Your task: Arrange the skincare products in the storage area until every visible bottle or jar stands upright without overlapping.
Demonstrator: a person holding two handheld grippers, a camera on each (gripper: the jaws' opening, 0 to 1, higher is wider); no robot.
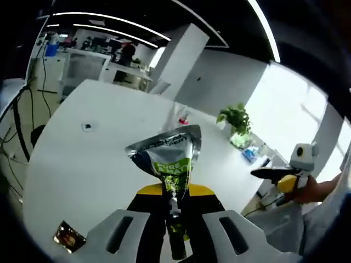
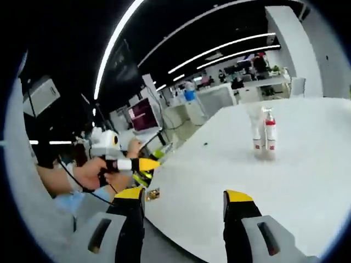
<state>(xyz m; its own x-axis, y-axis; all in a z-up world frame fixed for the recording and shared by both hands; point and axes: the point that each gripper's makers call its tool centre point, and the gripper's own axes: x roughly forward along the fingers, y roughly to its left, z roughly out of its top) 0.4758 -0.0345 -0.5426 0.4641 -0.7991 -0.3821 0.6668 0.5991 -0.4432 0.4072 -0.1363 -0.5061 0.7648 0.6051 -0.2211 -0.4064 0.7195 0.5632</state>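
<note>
**Soft pouch pinched at its neck**

The left gripper pinches a foil pouch at its stiff neck, above the table; it looks light, floppy, slippery. The right gripper is spread, two bottles upright beyond.

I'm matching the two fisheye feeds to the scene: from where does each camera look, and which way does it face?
Left gripper view: rides the left gripper, shut on a silver pouch, facing across the white table towards a potted plant; a hand holds the right gripper.
Right gripper view: rides the open right gripper, facing two bottles; a hand holds the left gripper.
Shared: the table, each other's gripper.
</note>
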